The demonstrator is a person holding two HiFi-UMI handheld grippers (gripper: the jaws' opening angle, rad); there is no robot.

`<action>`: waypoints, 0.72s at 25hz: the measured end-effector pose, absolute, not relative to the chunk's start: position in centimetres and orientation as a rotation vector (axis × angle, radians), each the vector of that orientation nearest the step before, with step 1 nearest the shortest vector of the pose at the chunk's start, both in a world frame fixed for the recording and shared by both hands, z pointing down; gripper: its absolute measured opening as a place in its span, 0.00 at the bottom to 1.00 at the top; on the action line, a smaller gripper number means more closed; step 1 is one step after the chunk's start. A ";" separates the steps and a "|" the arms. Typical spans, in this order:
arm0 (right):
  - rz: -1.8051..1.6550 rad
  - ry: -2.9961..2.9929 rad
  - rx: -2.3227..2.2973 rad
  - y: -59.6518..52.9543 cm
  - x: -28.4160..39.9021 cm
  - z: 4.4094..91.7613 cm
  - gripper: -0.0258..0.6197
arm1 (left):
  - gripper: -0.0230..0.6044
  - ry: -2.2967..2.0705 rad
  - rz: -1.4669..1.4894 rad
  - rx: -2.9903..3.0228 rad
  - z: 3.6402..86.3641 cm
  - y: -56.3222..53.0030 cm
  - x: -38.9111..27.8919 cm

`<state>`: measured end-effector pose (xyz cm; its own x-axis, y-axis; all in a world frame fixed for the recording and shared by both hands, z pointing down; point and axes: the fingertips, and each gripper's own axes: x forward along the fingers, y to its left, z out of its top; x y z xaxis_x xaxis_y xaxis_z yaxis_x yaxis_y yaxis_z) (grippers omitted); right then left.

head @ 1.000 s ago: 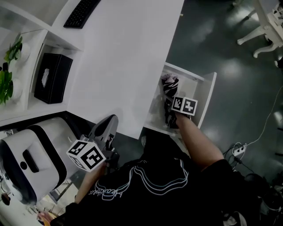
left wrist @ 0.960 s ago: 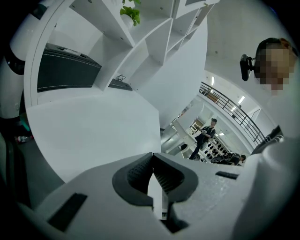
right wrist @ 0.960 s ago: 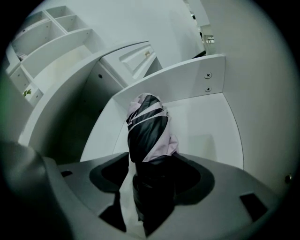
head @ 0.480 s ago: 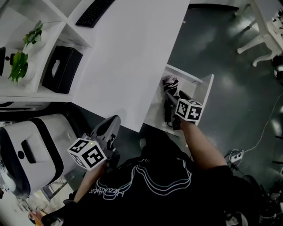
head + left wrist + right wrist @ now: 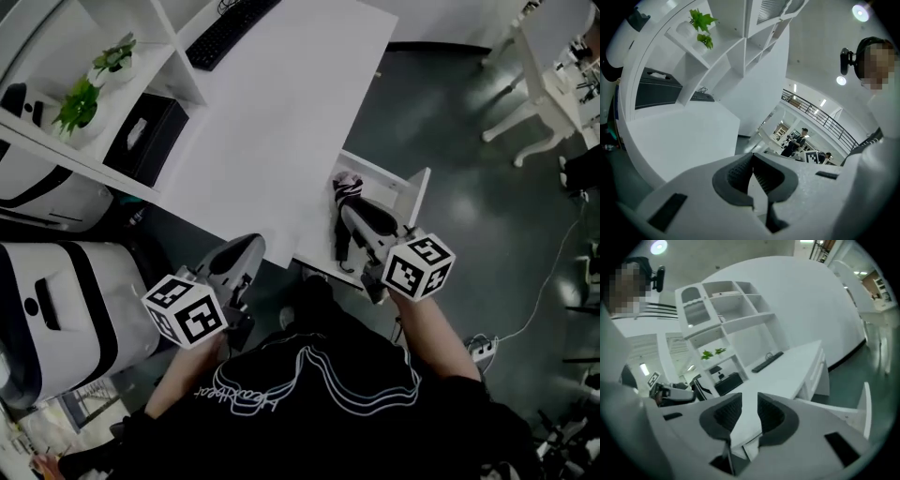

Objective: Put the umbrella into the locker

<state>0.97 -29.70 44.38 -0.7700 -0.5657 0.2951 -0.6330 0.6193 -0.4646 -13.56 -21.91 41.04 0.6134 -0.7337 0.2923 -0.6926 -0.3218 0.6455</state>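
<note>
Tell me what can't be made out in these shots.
Umbrella: head view shows only its top; the right gripper, whose jaws have just been closing with nothing between them, covers much of the rest. Neither gripper view shows it.
Locker inside: head view, mostly behind the desk edge and that gripper.
Distant people: left gripper view, too small to tell what they do.

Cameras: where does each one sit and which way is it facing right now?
Head view: on the person's head, steeply down at desk, locker, umbrella; shows torso, left hand-held gripper, right hand-held gripper.
Left gripper view: on that hand-held gripper, along shut jaws over desk toward shelves; person's head at right.
Right gripper view: on that hand-held gripper, toward desk, keyboard, shelves; empty jaws just been closing, apart.
Shared: both gripper views show the plant.
</note>
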 end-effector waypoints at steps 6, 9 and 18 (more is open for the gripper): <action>0.545 -2.905 0.805 -24.0 -1.5 36.2 0.05 | 0.04 -1.062 -0.077 2.228 36.7 -19.9 -12.0; 0.435 -2.989 0.705 -21.3 -2.7 33.4 0.04 | 0.04 -1.051 -0.082 2.298 35.0 -18.5 -11.9; 0.356 -3.097 0.487 -16.7 -6.0 29.2 0.04 | 0.04 -1.076 -0.166 2.415 30.9 -15.5 -13.7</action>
<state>-5.97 -16.66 29.23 -0.9523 -0.3045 0.0217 -0.3015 0.9269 -0.2236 -13.71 -15.51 30.91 0.6825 -0.7260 0.0842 -0.6667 -0.5712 0.4789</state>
